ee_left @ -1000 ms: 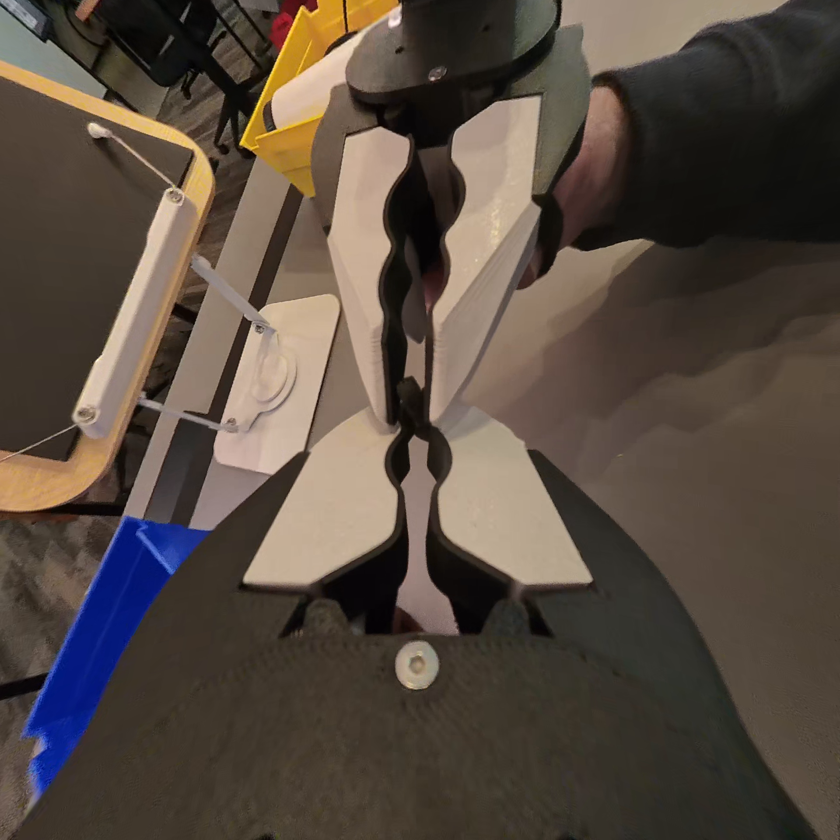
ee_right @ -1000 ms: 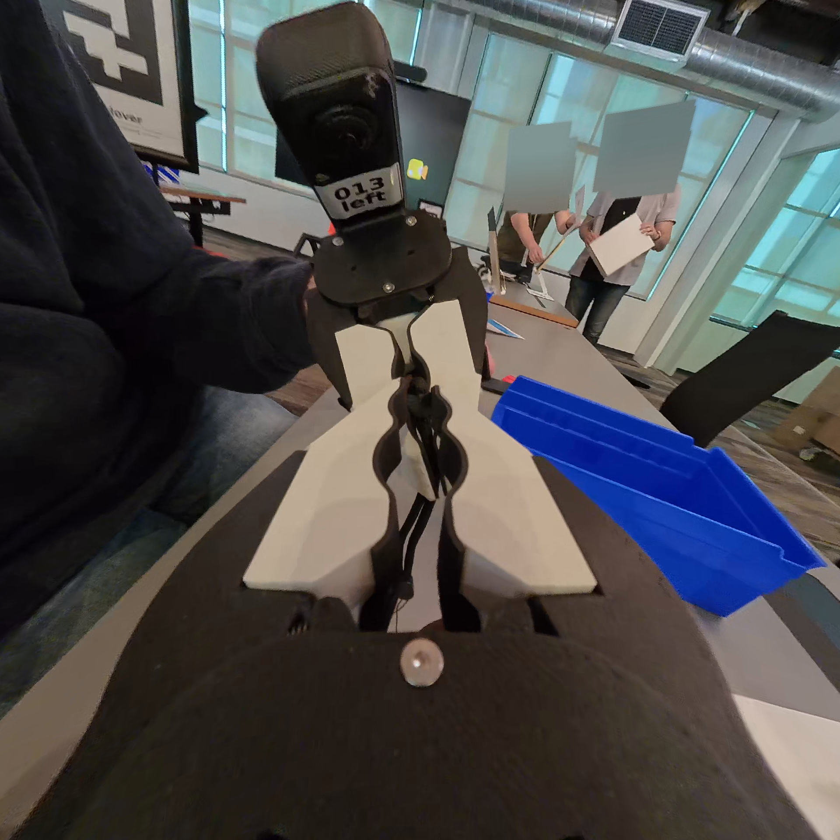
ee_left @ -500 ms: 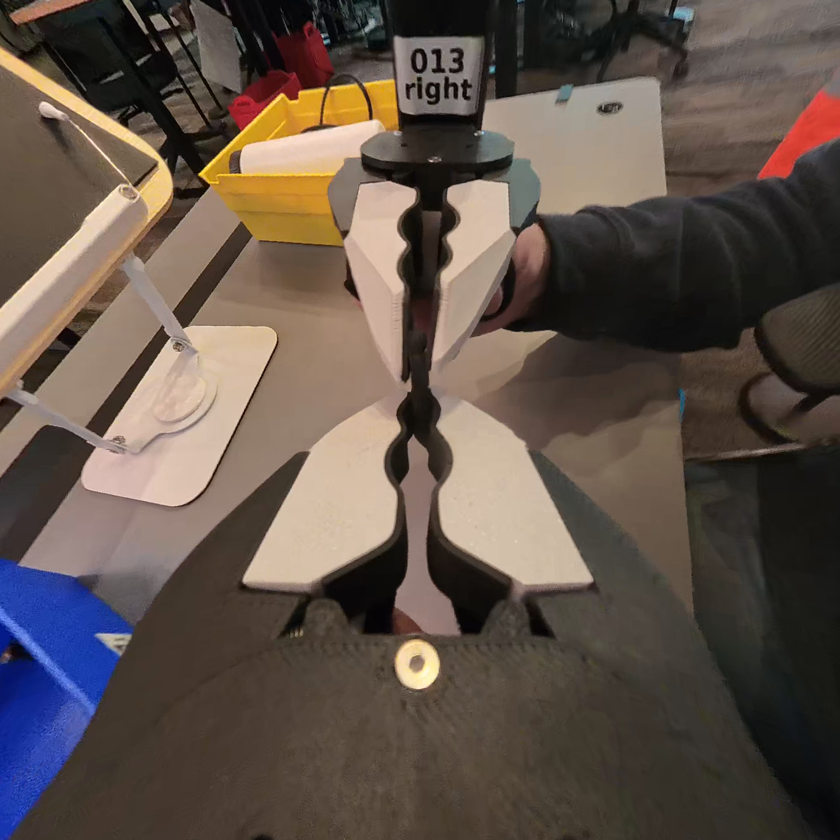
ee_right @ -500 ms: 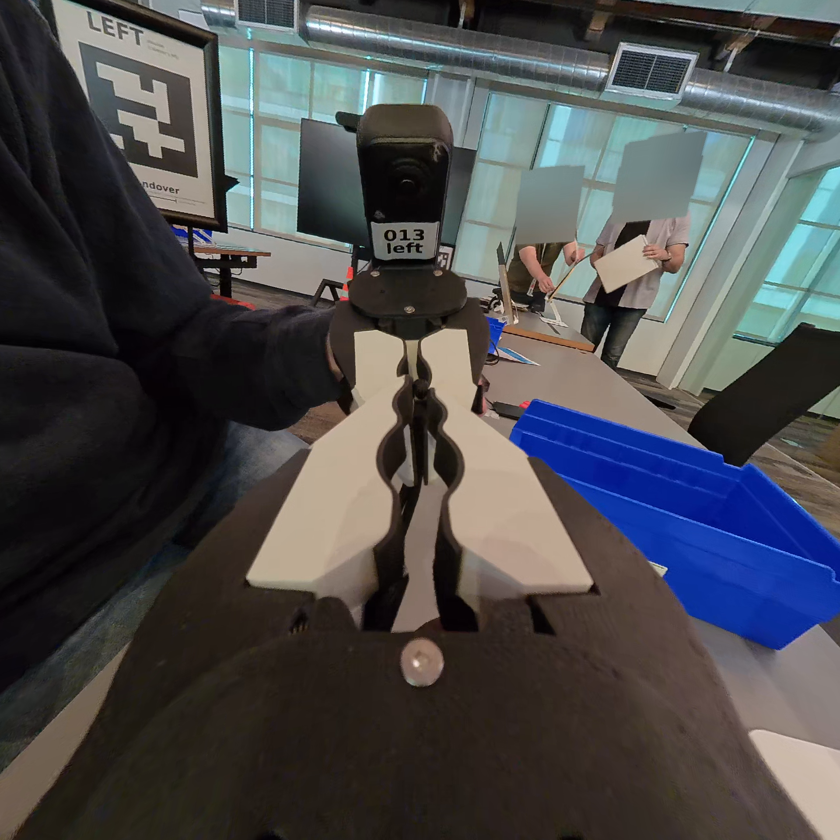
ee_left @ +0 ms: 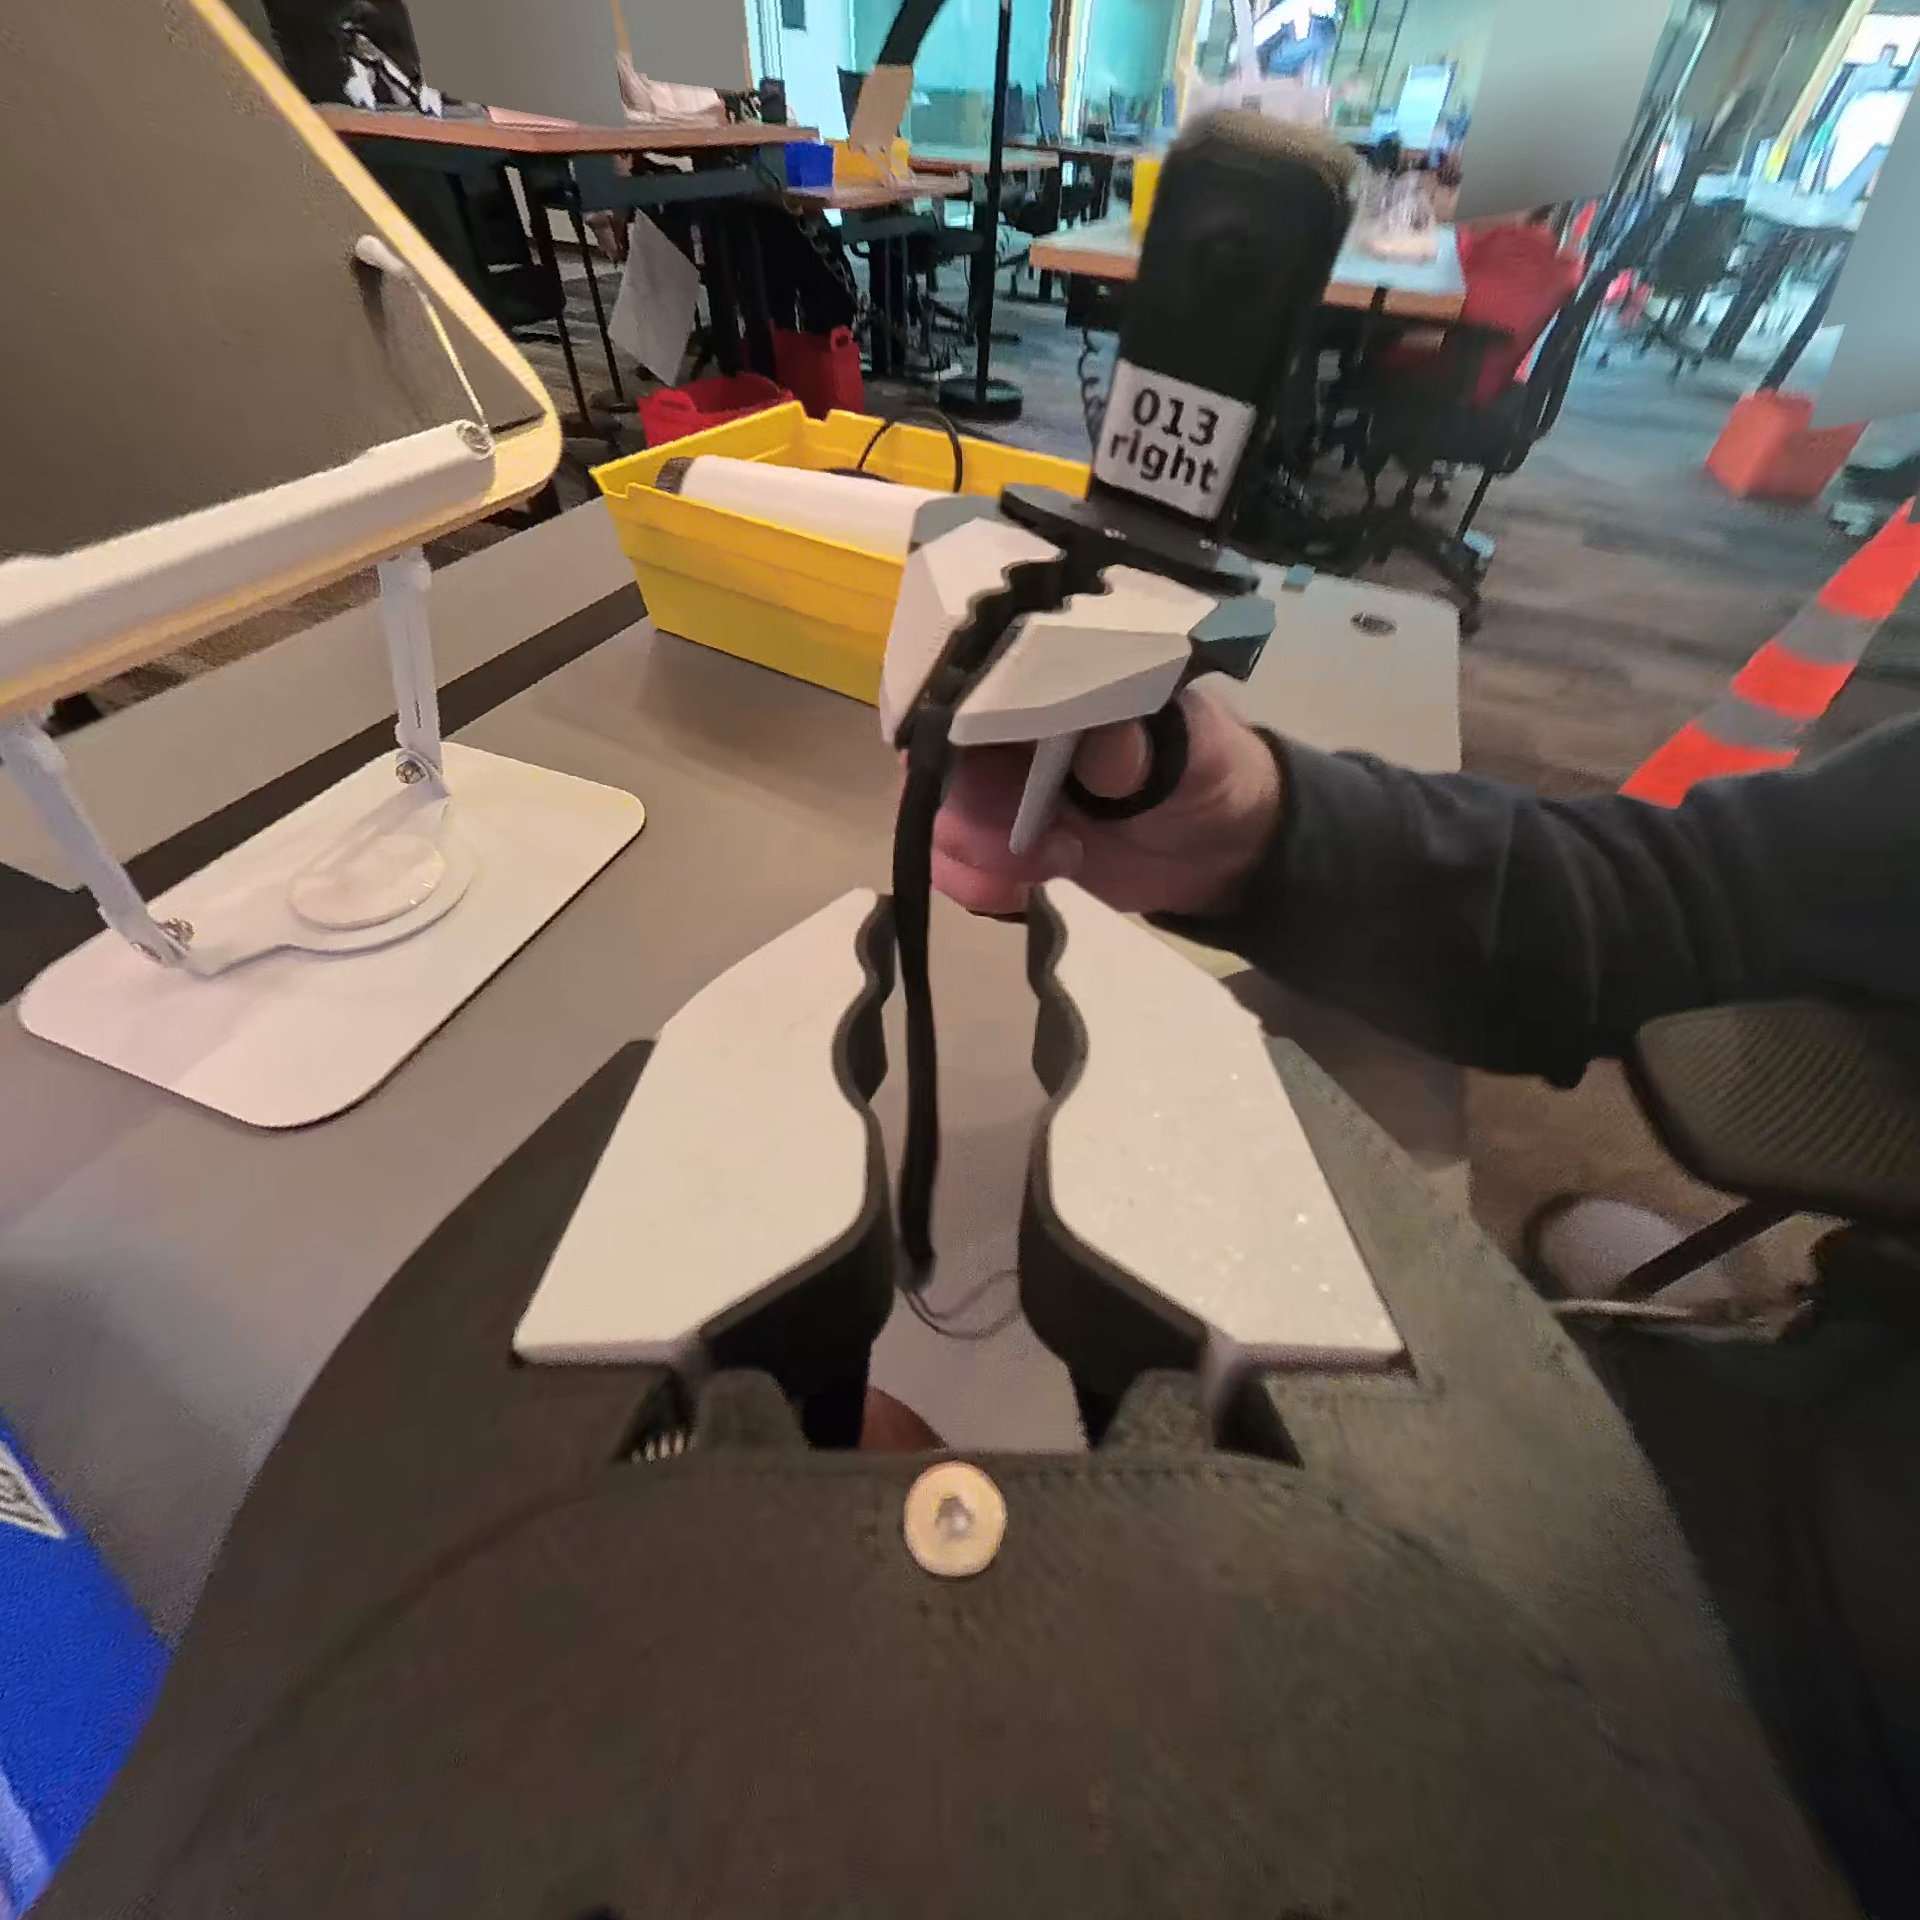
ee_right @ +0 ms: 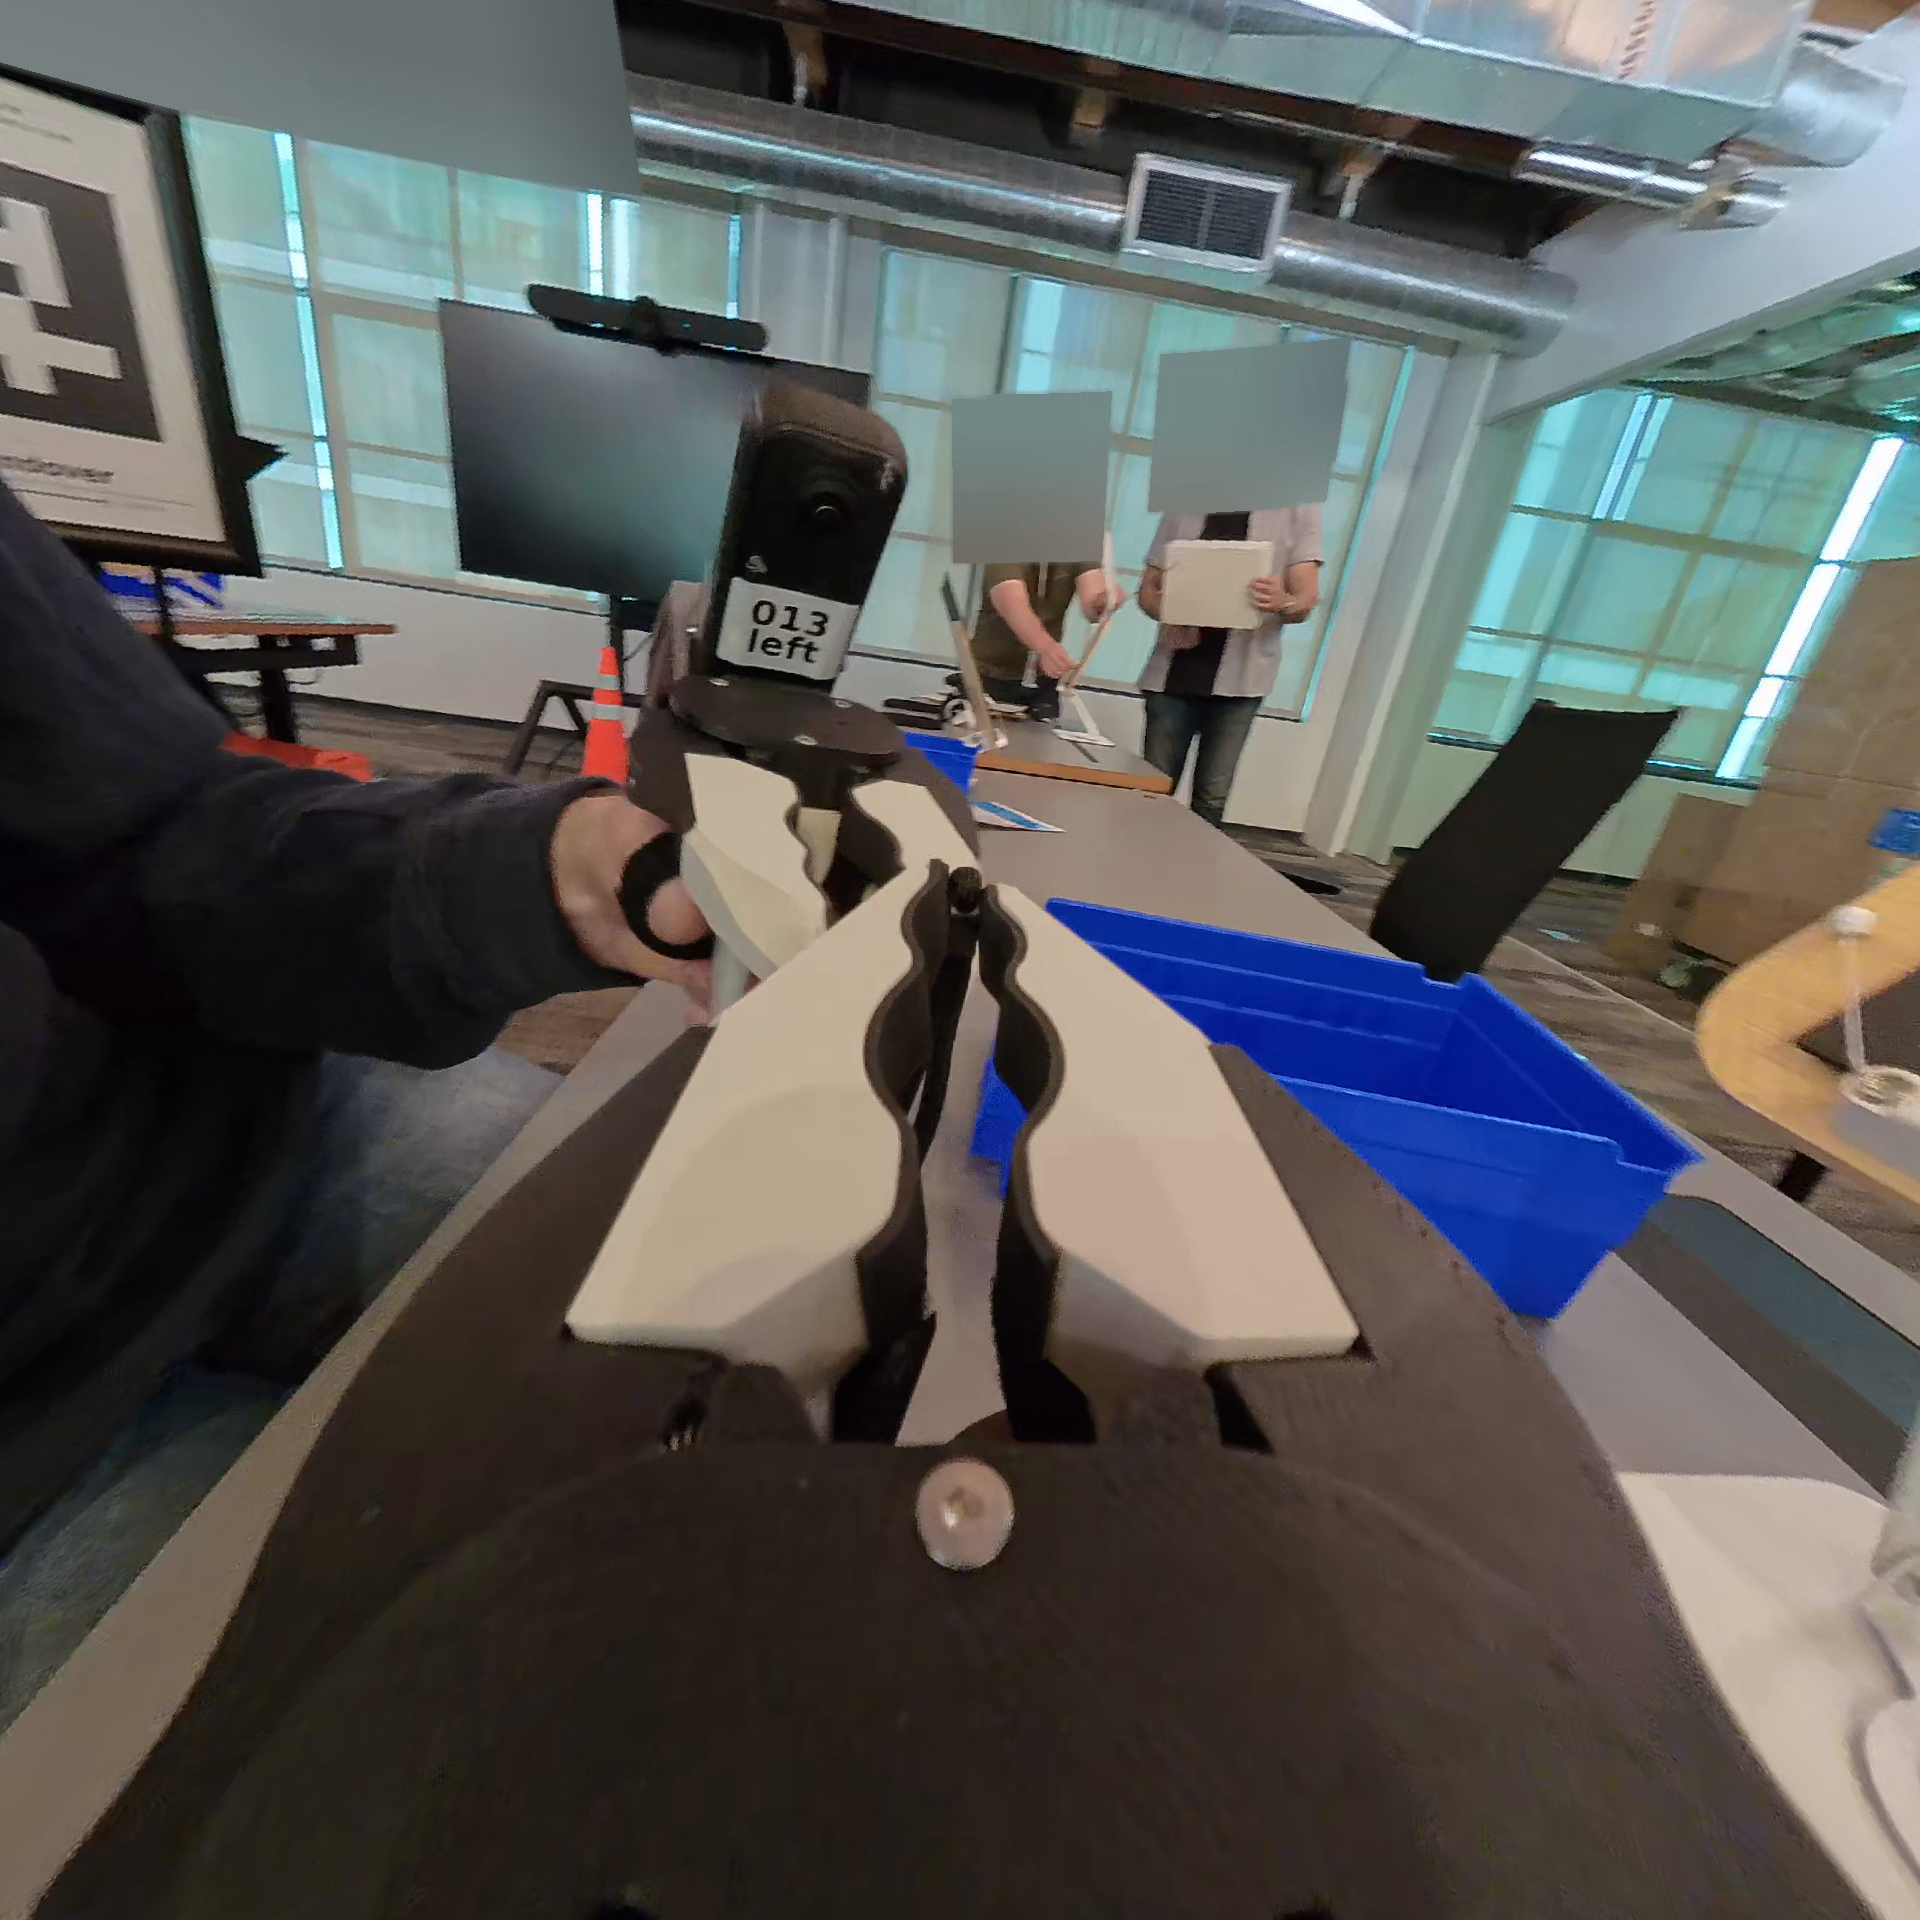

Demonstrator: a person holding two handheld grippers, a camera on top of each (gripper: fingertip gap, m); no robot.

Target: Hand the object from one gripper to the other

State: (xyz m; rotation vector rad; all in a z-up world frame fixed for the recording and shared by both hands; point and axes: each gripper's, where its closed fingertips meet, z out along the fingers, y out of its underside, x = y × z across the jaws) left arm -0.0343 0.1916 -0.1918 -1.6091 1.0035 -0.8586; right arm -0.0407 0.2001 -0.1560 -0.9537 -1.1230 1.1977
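- A thin black cord hangs in the air above the grey counter, its top end pinched at the tips of the right claw; in the right wrist view the cord's knobbed end shows just at the tips of the right claw, with the rest trailing down between its fingers.
- The right claw is pressed together on the cord – a hand in a dark sleeve holds it.
- The cord's lower length dangles in the gap of the left claw, whose white fingers stand spread, apart from the cord on both sides.
- In the right wrist view the left claw sits just behind and left of the right one, gripped by the other hand.
- A yellow bin stands on the counter behind the right claw.
- A white stand carrying a tilted board sits at the left.
- A blue bin lies on the counter – right of the claws in the right wrist view.
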